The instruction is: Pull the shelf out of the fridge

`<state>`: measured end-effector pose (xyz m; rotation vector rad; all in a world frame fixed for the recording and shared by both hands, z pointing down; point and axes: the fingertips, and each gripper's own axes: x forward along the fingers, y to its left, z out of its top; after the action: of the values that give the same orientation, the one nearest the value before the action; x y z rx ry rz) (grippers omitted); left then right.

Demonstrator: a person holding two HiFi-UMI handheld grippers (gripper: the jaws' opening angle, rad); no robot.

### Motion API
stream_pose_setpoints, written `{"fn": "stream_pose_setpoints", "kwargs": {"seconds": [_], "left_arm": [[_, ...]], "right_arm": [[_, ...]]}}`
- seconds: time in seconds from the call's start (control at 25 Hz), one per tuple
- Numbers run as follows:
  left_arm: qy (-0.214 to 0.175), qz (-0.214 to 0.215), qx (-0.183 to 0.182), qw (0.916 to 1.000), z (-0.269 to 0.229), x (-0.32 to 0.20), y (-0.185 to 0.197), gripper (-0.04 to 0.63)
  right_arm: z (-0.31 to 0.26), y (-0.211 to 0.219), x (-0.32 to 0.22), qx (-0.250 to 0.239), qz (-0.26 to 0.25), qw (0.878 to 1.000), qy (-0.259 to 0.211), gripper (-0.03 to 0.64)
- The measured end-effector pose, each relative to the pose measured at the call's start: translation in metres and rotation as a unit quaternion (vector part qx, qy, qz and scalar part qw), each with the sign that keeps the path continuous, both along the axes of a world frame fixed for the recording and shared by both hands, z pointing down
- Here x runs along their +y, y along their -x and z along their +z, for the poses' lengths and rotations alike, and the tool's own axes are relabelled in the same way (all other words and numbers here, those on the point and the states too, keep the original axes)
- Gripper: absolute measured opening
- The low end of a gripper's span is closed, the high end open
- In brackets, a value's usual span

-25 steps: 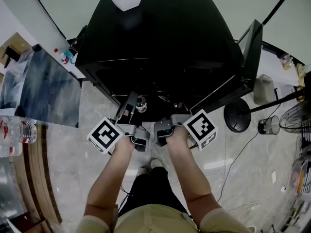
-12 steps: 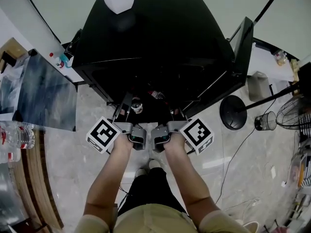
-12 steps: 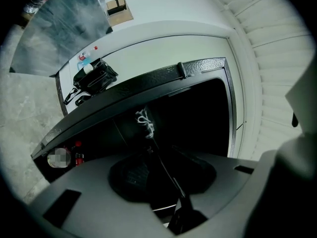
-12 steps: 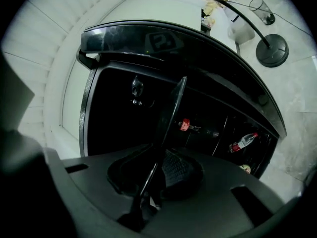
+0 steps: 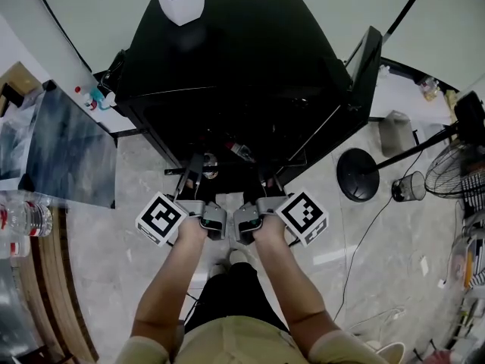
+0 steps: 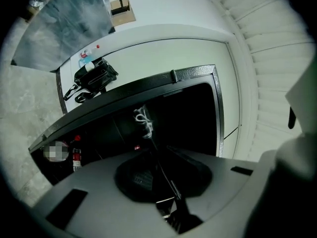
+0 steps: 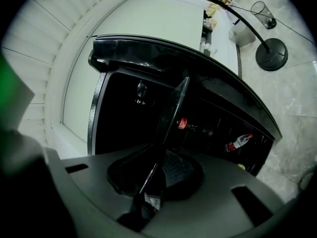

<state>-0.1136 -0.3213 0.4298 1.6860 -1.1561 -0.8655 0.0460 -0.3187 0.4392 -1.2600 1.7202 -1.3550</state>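
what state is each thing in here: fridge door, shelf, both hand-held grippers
fridge door, swung open
shelf, thin front edge clamped by both grippers
left hand-held gripper, jaws have just been closing, now shut on the shelf
right hand-held gripper, shut on the shelf

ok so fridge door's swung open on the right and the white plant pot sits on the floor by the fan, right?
No: the white plant pot stands on top of the fridge, not on the floor, as the head view shows. The door is open on the right.
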Motion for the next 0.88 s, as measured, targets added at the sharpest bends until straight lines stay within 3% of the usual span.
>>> {"fn": "stream_pose_setpoints", "kwargs": {"seconds": [0.88], "left_arm": [[0.001,0.003,0.005,1.0,-0.021,0.073,-0.008,0.054]], "right_arm": [[-0.022,-0.007,0.071,0.016,-0.016,0.999,-0.026,0.072]]}}
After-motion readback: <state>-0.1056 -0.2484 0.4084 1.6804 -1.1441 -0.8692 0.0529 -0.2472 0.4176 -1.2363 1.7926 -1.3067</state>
